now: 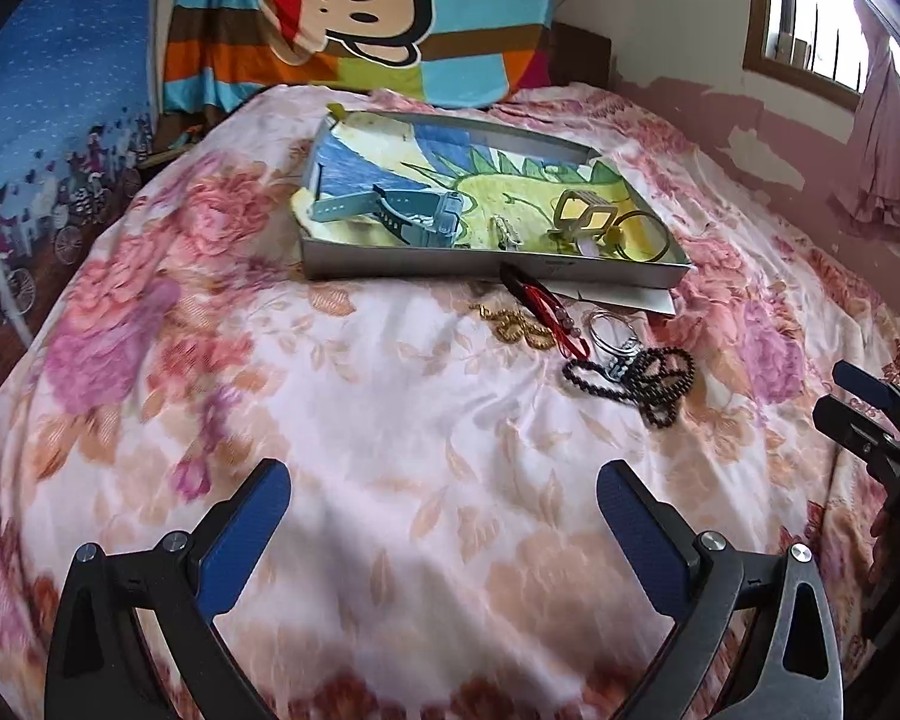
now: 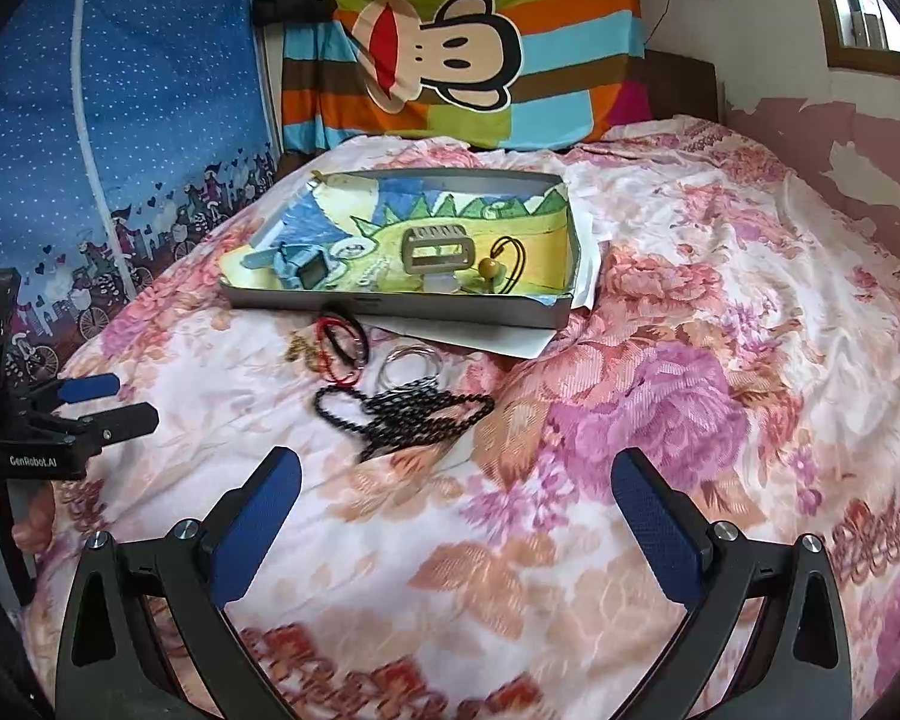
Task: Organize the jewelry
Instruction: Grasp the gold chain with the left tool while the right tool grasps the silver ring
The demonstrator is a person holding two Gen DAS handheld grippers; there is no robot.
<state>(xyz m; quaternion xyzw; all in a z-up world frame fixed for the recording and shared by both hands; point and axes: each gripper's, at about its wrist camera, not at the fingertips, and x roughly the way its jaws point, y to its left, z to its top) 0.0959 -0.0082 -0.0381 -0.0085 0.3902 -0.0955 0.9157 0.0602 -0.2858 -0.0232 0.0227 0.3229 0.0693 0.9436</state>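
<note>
A shallow grey box (image 1: 426, 264) (image 2: 390, 307) lined with a dinosaur drawing lies on the floral bedspread. Inside it are a blue-grey watch (image 1: 408, 213) (image 2: 303, 267), a beige buckle (image 1: 585, 213) (image 2: 435, 249) and a corded bead pendant (image 2: 491, 267). In front of the box lie a black bead necklace (image 1: 654, 378) (image 2: 408, 414), clear bangles (image 1: 615, 330) (image 2: 408, 366), a red cord bracelet (image 1: 546, 306) (image 2: 345, 348) and a gold chain (image 1: 519, 327) (image 2: 300, 351). My left gripper (image 1: 444, 498) and right gripper (image 2: 459, 486) both stand open and empty above the bedspread, short of the jewelry.
A striped cartoon-monkey blanket (image 1: 360, 18) hangs behind the bed. A blue patterned curtain (image 2: 90, 150) is at the left, a window (image 1: 810, 12) at the right. White paper (image 2: 510, 342) sticks out under the box. A hand (image 2: 24, 516) holds the left gripper.
</note>
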